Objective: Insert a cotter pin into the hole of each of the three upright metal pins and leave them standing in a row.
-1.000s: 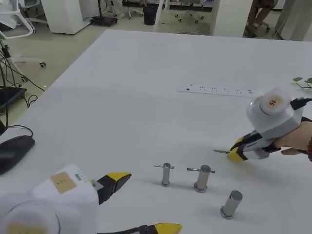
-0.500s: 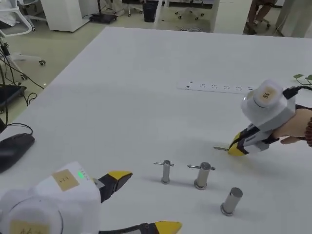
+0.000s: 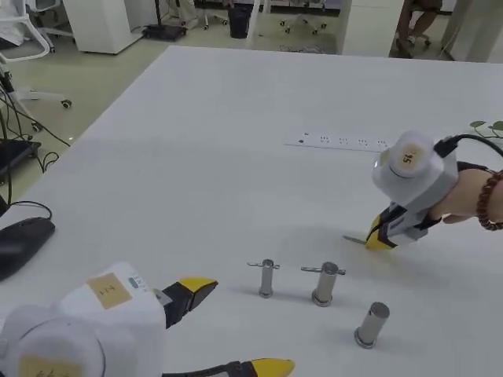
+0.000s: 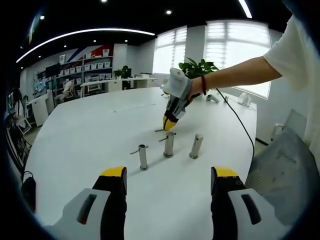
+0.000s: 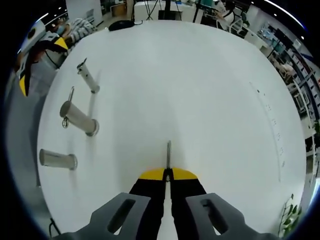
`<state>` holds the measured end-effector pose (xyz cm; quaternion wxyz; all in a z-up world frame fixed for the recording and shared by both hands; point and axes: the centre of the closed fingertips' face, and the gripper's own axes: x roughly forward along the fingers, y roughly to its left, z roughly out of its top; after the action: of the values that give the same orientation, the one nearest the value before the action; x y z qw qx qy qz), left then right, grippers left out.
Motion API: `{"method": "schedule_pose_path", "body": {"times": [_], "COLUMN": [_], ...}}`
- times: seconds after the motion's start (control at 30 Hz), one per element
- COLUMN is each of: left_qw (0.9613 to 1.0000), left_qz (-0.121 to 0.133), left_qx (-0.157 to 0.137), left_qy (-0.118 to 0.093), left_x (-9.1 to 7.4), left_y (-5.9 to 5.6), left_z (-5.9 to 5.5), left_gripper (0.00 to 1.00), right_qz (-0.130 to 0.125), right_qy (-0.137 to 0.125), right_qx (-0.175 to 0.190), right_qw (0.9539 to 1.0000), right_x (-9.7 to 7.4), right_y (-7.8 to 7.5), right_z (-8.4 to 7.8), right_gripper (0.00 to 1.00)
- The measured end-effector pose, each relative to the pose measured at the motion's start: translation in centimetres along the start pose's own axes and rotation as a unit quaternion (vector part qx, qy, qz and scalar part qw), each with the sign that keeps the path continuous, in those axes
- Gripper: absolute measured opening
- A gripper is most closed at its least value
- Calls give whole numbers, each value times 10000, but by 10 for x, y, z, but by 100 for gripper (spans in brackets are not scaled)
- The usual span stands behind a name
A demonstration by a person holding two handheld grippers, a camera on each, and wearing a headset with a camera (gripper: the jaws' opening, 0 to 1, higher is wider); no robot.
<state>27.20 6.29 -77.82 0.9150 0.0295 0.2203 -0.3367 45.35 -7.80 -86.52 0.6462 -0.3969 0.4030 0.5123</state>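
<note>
Two down, one to go. Of the three short, silvery metal pins standing upright in a row on your white bench (image 3: 196, 141), the far-end pin (image 3: 266, 279) and the middle pin (image 3: 325, 284) already carry their fitted cotter pins (image 3: 312, 272). These are thin grey wires lying crosswise through the heads. The bare metal pin (image 3: 371, 324), last in the row, has nothing through it.

Your yellow-tipped right claw (image 3: 377, 242) is pinched narrow on the loose cotter pin (image 5: 168, 151), a thin grey wire that pokes straight out from between the tips. It hangs low over the bench, beyond the bare metal pin and clearly apart from it, and is not yet lined up with the hole. Your left claw (image 4: 169, 173) stands wide and holds nothing. It waits well off from the bare metal pin, past the two finished ones.

By the look of it the job is about two-thirds done. What remains is to bring that last wire to the bare metal pin and thread it without toppling the row.
</note>
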Motion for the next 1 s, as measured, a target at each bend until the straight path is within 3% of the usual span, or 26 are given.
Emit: {"method": "schedule_pose_path", "body": {"times": [0.27, 0.57, 0.77, 1.0], "left_qw": [10000, 10000, 9999, 9999], "left_qz": [33, -12, -68, -145], "left_qx": [64, 34, 85, -59], "left_qy": [16, 13, 14, -41], "left_x": [-1, 0, 1, 5], "left_y": [2, 1, -1, 0], "left_z": [2, 6, 12, 20], "left_gripper": [66, 64, 63, 59], "right_qz": [-239, -296, -442, -624], "right_qy": [-43, -178, -366, -669], "right_qx": [-65, -223, -400, -703], "right_qw": [9997, 9992, 9975, 9933], "right_x": [-2, -12, -29, -54], "right_y": [-3, -1, 4, 18], "right_z": [1, 12, 23, 42], "right_gripper": [3, 3, 3, 3]}}
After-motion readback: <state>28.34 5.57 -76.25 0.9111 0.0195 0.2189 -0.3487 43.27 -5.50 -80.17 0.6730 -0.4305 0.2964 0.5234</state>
